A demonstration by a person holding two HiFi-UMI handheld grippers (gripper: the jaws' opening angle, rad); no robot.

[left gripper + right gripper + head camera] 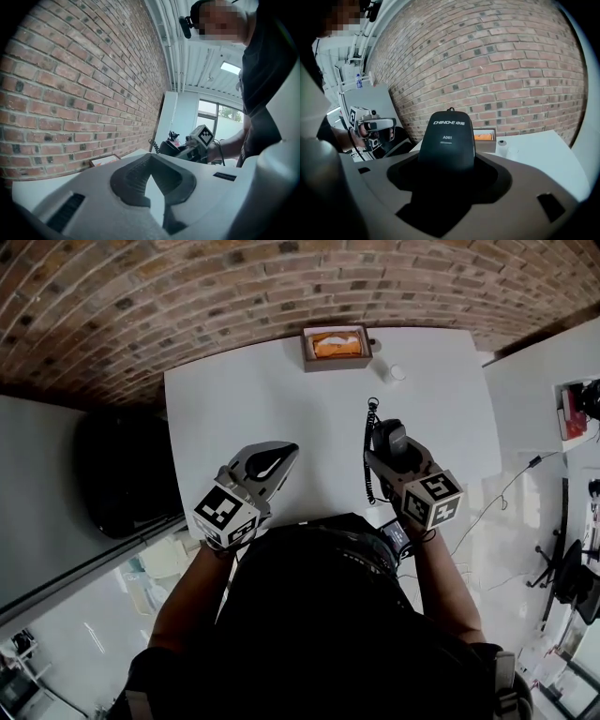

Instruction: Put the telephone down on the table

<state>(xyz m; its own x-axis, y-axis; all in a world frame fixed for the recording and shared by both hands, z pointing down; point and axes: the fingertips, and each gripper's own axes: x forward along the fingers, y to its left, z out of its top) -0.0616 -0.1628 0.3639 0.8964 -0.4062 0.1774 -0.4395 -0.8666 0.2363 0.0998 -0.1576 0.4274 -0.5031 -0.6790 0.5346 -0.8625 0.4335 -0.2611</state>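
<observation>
The black telephone handset is held over the right half of the white table, with my right gripper shut on it. In the right gripper view the handset stands up between the jaws, its printed back toward the camera. Its coiled black cord runs along the handset's left side, toward the near table edge. I cannot tell whether the handset touches the tabletop. My left gripper hovers over the table's near left part, its tips together and nothing between them. It also shows in the right gripper view, left gripper.
A brown open box with something orange inside sits at the table's far edge by the brick wall. A small white cylinder stands just right of it. A black seat is left of the table. Cables lie on the floor at the right.
</observation>
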